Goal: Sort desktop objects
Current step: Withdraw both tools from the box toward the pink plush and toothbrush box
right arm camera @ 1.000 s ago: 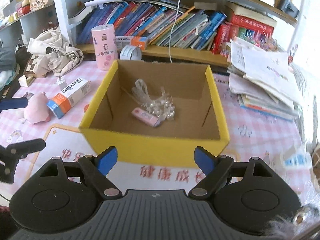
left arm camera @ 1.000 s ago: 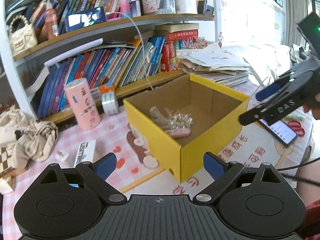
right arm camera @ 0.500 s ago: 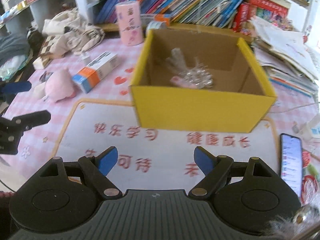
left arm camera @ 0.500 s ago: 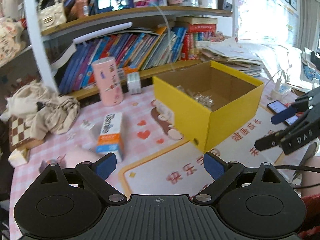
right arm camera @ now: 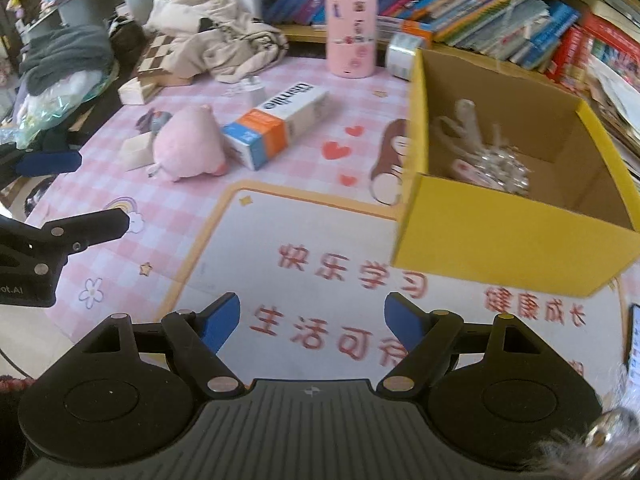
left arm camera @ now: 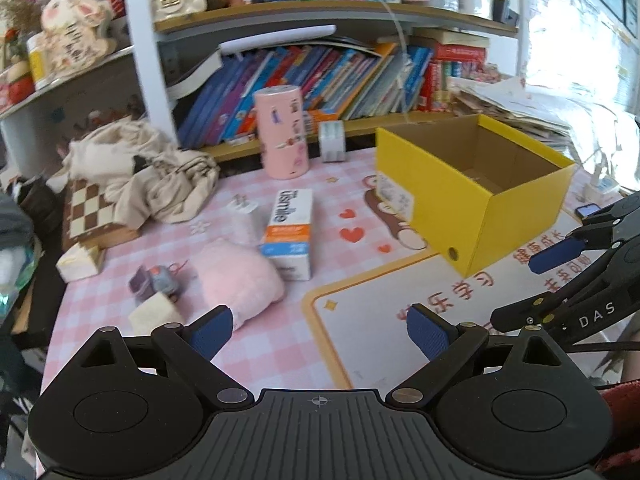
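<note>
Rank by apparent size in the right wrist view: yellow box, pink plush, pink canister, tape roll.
1. yellow box, clearly largest, though nearest.
2-3. pink plush and pink canister look alike; the canister is farther, so unranked.
4. tape roll, smallest.

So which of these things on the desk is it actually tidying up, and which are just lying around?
Part of the job:
yellow box
pink plush toy
usmile carton
left gripper, open
right gripper, open

Just lying about:
pink canister
tape roll
cloth heap
shelf books
</note>
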Motion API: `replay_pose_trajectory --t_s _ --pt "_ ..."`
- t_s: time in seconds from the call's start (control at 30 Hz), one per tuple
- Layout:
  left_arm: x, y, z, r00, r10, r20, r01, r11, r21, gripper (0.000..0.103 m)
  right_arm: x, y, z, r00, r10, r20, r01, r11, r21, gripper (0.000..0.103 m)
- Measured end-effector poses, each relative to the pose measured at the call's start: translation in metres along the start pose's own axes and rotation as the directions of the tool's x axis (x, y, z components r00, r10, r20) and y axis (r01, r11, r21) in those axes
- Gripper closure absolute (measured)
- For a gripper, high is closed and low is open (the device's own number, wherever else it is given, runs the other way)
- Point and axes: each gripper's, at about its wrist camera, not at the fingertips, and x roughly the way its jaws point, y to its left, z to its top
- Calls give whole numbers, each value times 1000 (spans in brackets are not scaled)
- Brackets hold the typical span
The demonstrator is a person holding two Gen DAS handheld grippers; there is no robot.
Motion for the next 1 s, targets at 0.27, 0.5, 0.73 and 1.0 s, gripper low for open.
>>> replay_pose_trajectory --t_s 0.27,0.5,0.73,1.0 --pt "7 25 -10 998 52 -24 -54 996 -75 7 22 25 19 999 28 16 -28 1000 -1 25" --pt "14 37 -16 997 71 -38 -75 991 -111 7 38 45 28 999 38 5 -38 998 -53 25" --pt "22 48 -19 996 75 -48 -81 985 -151 7 50 46 37 999 34 -24 -36 998 -53 25" --pt "42 42 -17 995 60 -86 -74 981 -177 7 64 35 52 999 38 -21 -38 999 -4 25"
